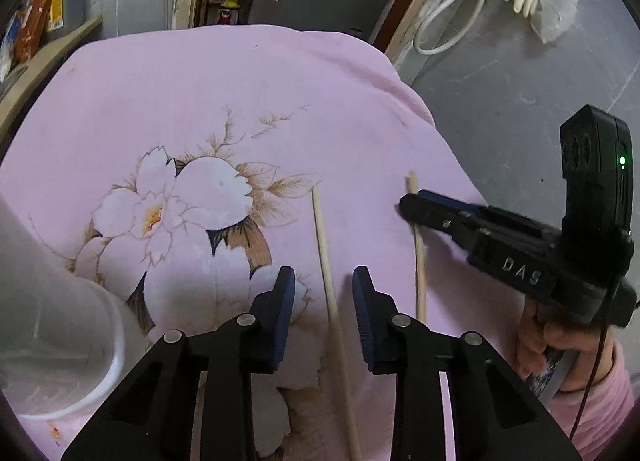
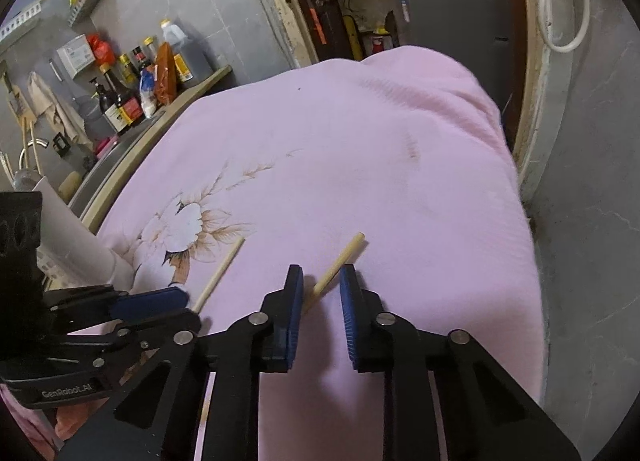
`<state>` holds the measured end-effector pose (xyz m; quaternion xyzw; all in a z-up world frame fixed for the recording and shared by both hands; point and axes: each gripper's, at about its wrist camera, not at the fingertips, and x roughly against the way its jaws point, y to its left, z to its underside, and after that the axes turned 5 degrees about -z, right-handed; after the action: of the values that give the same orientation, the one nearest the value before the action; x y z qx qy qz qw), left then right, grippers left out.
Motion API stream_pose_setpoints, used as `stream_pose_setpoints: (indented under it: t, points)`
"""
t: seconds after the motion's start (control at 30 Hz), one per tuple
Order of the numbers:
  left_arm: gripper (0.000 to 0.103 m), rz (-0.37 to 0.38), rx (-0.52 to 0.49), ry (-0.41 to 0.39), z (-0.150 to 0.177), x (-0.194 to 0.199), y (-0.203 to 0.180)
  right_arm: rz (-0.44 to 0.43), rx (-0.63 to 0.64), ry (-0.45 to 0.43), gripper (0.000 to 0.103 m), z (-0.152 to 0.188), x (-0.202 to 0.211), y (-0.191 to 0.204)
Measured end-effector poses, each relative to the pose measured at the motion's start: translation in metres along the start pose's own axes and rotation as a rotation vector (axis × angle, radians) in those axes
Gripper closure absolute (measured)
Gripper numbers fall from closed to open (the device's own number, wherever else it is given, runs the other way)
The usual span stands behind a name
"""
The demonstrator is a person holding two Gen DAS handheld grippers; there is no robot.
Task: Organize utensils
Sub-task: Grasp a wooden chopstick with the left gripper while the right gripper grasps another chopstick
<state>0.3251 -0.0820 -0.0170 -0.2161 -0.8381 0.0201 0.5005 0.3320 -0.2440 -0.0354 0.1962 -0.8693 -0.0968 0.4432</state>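
- The left gripper (image 1: 324, 281) hangs over a pink floral cloth (image 1: 200, 101) with its blue pads (image 1: 286, 301) apart, a clear gap showing between them.
- One pale wooden chopstick (image 1: 328, 285) lies flat on the cloth and runs through that gap; neither pad touches it in the left wrist view, with cloth visible on both sides of the stick.
- That chopstick's long axis runs almost straight away from the left camera, far tip leaning slightly left, near end passing under the gripper body.
- The right gripper (image 2: 320, 281) is also part open, jaws narrowed but not together, pointing down at the cloth.
- A second chopstick (image 2: 340, 263) sits between the right pads (image 2: 348, 301). Its blunt far end points up and to the right in the right wrist view, and the shaft slants down-left past the left pad.
- Whether the right pads actually press on this stick is hard to judge; in the right wrist view a sliver of space appears on either side, so it looks loose rather than clamped.
- From the left camera the right gripper reaches in from the right edge, its tip crossing the second chopstick near its far end.
- The two chopsticks lie near each other, roughly parallel and not touching.
- A translucent white container (image 1: 60, 333) stands on the cloth just left of the left gripper.
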Motion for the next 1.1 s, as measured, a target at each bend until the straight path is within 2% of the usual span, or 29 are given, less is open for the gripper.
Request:
stream_pose_setpoints:
  t: [0.1,0.17,0.27,0.6,0.93,1.1]
  points:
    - [0.084,-0.013,0.013,0.016,-0.004,-0.002,0.001,-0.003,0.025,0.019,0.091,-0.002,-0.004,0.004]
    - [0.093,-0.042,0.009,0.022,-0.005,-0.003,0.001,0.000,0.048,0.026,0.093,-0.001,-0.006,0.009]
    - [0.099,-0.030,0.026,0.036,-0.003,-0.002,0.004,-0.002,0.079,0.033,0.095,0.002,-0.004,0.014]
    - [0.100,-0.043,0.043,0.096,0.003,0.009,0.005,0.030,0.172,0.098,0.097,0.013,0.006,0.028]
    - [0.099,-0.055,0.002,0.115,0.013,0.016,0.000,0.001,0.104,0.212,0.094,0.005,0.006,0.023]
    - [0.099,-0.046,0.006,0.119,0.014,0.017,0.002,0.020,0.116,0.220,0.093,0.009,0.009,0.028]
